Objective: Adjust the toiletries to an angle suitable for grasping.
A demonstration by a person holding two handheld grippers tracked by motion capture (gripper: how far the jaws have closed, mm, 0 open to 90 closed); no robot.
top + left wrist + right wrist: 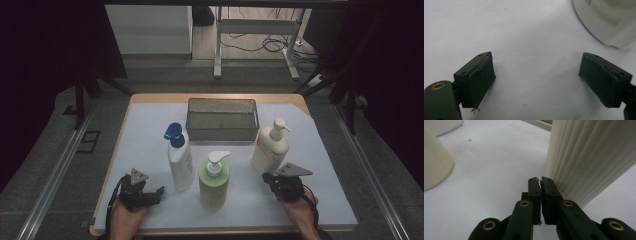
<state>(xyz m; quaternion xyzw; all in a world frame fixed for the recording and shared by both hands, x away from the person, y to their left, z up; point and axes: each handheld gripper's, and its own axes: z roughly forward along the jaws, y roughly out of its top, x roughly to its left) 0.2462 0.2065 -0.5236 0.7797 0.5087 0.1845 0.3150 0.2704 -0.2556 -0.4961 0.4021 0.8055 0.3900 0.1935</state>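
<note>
**Materials and surface finishes on the table**

Wire-mesh metal basket (222,119), dull grey. Three smooth plastic pump bottles: white with blue cap (180,159), matt green (214,181), cream with vertical ribbing (270,147). Matt white sheet (150,135) over wooden tabletop (160,97). Gripper pads (480,81) matt black, edges frayed.

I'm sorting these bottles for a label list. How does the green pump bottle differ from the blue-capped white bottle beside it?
The green pump bottle has a green body and a white pump head; the blue-capped white bottle has a white body and a blue top. The green one looks wider and stands nearer the person; the white one looks slimmer and sits farther back, to the left. Both stand upright on the white table cover.
</note>
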